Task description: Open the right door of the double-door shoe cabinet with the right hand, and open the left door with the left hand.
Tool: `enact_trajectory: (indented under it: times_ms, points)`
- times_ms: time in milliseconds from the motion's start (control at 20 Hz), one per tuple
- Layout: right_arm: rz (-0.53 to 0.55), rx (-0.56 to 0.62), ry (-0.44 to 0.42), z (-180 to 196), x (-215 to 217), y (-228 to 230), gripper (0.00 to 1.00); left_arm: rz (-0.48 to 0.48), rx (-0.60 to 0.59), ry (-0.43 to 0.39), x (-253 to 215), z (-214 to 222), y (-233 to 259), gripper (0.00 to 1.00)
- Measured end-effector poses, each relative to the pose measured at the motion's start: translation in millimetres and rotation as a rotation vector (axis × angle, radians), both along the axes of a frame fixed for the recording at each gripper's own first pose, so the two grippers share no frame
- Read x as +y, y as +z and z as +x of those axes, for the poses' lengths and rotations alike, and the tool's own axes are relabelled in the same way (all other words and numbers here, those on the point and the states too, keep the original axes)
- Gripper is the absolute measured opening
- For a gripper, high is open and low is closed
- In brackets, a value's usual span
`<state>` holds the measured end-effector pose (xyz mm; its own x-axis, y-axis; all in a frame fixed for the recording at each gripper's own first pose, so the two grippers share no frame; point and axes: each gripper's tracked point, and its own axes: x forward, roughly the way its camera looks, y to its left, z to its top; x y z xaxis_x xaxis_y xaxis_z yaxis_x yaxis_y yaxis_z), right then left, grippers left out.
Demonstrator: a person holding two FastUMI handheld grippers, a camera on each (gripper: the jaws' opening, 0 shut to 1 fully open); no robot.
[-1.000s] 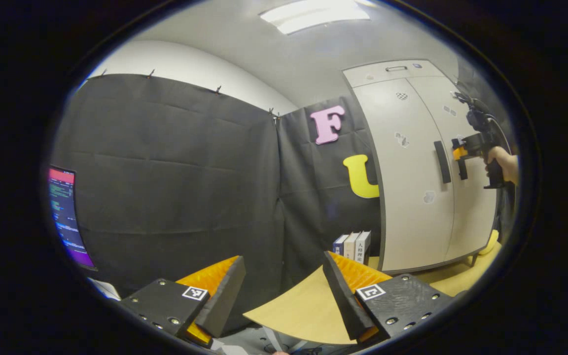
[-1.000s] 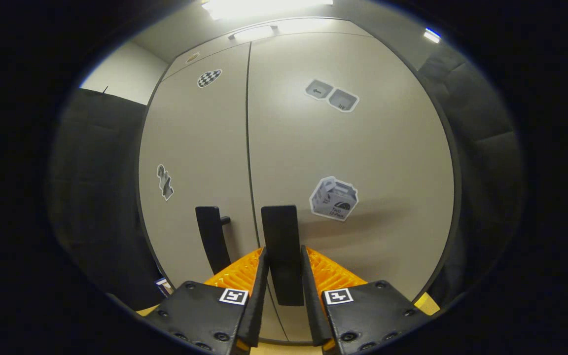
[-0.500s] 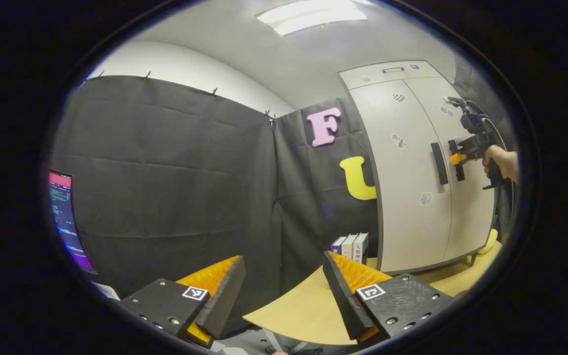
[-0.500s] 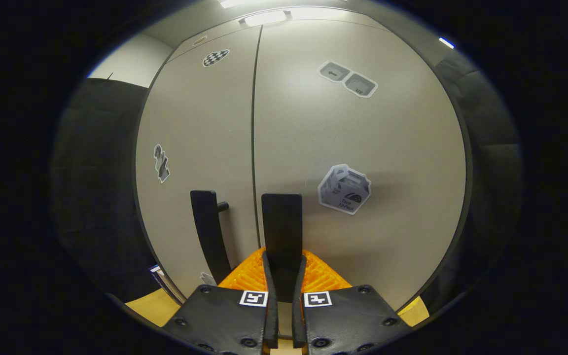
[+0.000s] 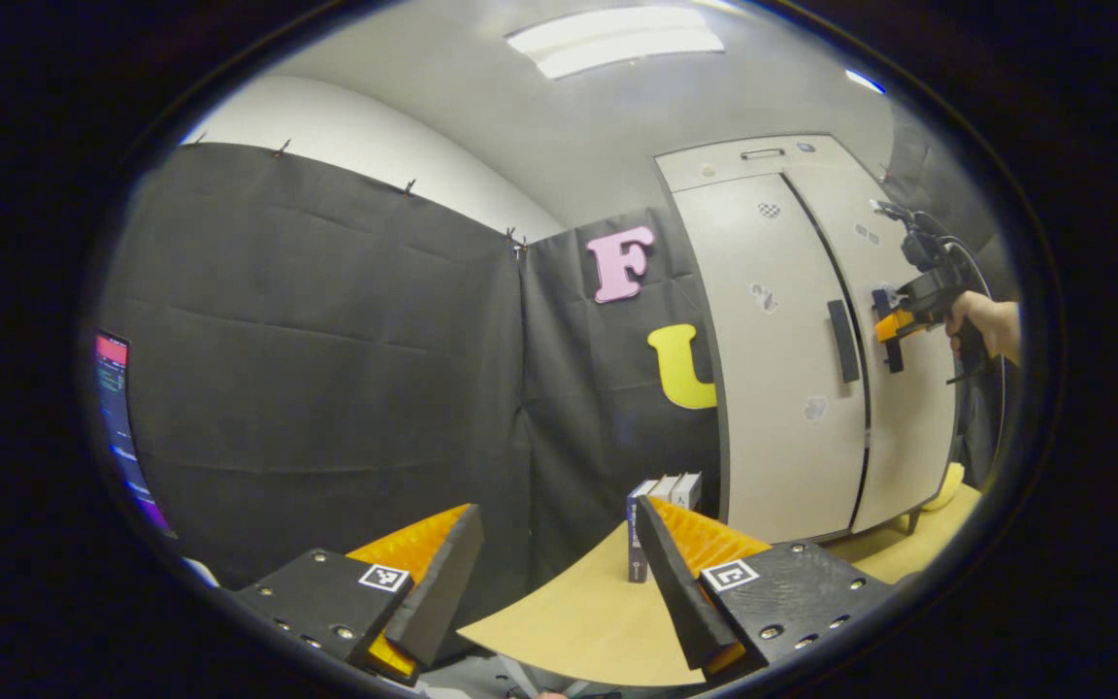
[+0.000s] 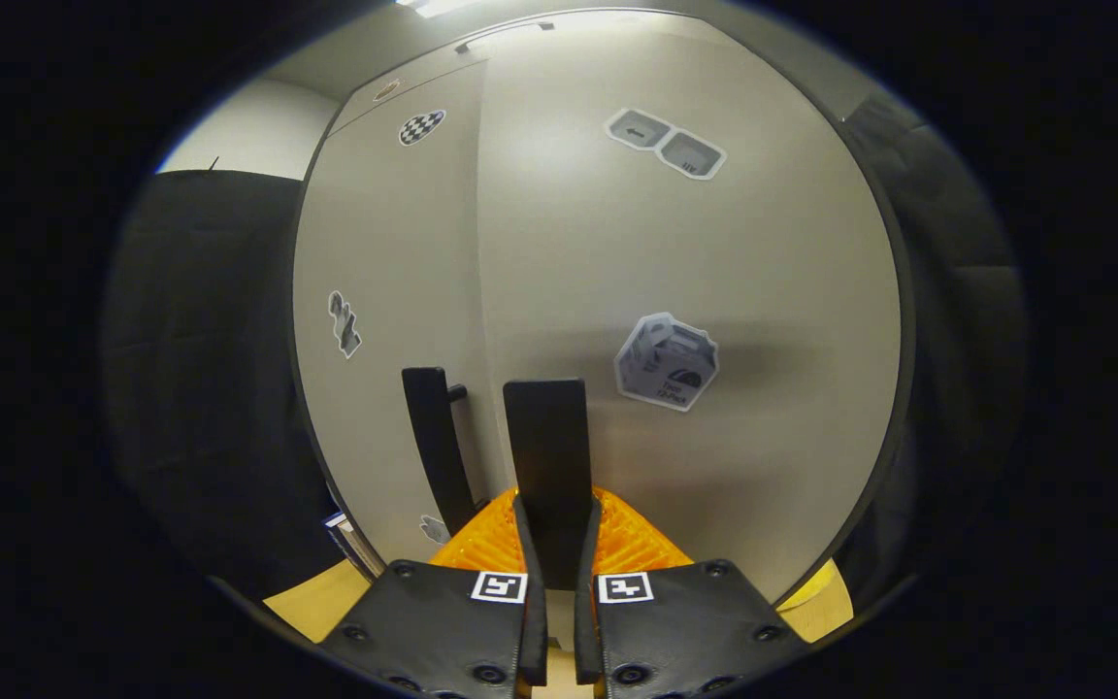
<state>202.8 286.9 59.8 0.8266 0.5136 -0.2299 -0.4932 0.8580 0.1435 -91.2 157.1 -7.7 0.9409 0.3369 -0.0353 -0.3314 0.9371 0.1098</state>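
Left gripper [image 5: 559, 573] still hangs wide open and empty over the table [image 5: 569, 621], well apart from the cabinet [image 5: 792, 340], left door [image 5: 772, 369] shut with its handle [image 5: 843, 340] untouched. Right gripper [image 6: 554, 553], open around the right handle [image 6: 546, 447] a second ago, is now clamped on it. Right door [image 6: 695, 291] has just cracked off the seam, so the pull looks begun, mostly still to swing.
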Motion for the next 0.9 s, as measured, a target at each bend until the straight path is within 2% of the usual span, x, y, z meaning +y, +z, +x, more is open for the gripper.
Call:
enact_trajectory:
  times_ms: [50, 450, 600, 700, 900]
  points:
    - [-0.001, 0.0, 0.003, -4, -2, 0, 0.13, -0.004, 0.0, -0.007, -2, 0, 1, 0.93]
    - [-0.004, -0.005, 0.036, -32, -27, 5, 0.13, -0.017, -0.007, -0.075, -24, 5, 2, 0.91]
    - [-0.011, -0.003, 0.044, -39, -34, 5, 0.1, -0.013, -0.007, -0.092, -30, 7, 4, 0.93]
    - [-0.011, -0.003, 0.05, -44, -38, 6, 0.12, -0.012, -0.01, -0.101, -33, 9, 5, 0.91]
    - [-0.011, -0.003, 0.063, -49, -44, 6, 0.13, -0.014, -0.007, -0.113, -40, 14, 5, 0.93]
